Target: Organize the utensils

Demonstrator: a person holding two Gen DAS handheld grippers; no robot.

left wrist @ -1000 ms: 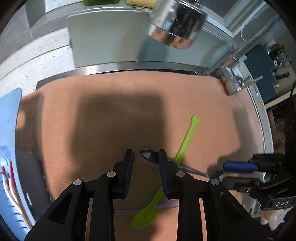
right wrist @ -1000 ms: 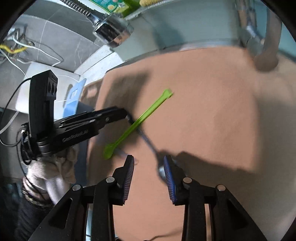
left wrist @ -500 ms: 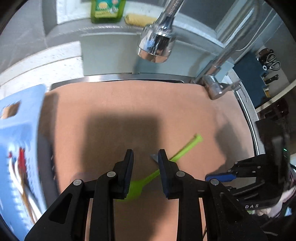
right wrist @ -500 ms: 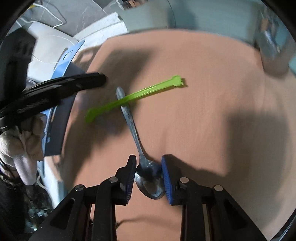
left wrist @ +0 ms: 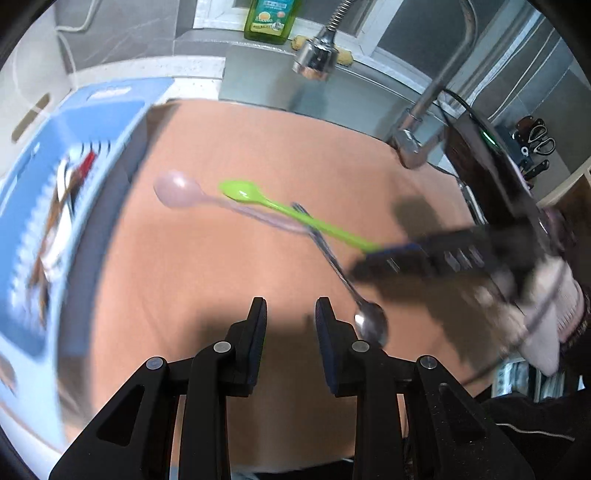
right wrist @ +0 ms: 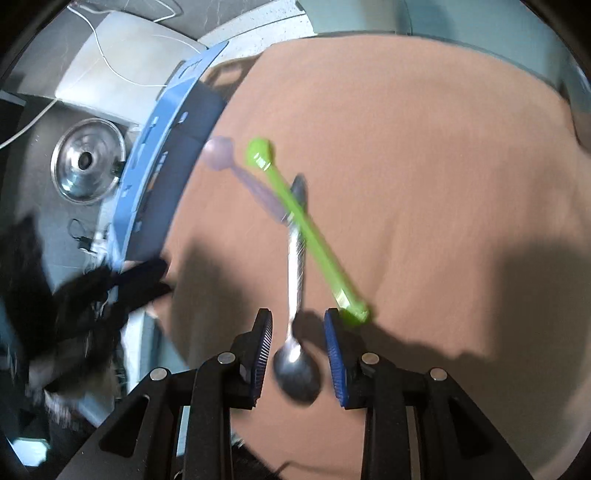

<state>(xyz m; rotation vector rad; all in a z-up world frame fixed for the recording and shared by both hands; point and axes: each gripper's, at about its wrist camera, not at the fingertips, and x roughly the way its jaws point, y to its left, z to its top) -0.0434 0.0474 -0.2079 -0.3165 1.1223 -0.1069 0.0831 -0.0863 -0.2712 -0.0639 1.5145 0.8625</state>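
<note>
A tan mat point(left wrist: 229, 280) covers the work surface and takes up most of both views; its far half and right side lie bare, giving wide free room. Along its left edge stands a blue basket point(left wrist: 92, 122) with blurred utensils inside, its wall touching the mat's border. At the far edge a steel sink wall and a faucet head point(left wrist: 314, 62) hang over the mat, with a green soap bottle point(left wrist: 271, 16) behind.

Three utensils lie crossed near the mat's middle: a green spoon point(right wrist: 295, 218), a pale pink spoon point(left wrist: 181, 190) just beside it on the left, bowls toward the basket, and a metal spoon point(right wrist: 295, 295) under the green handle.

The right gripper point(right wrist: 297, 325) points down with its jaws parted around the metal spoon's bowl, the pads clear of it on both sides. The left gripper point(left wrist: 290, 314) hangs over bare mat, released, nothing between its pads; the metal spoon's bowl lies just right of it.
</note>
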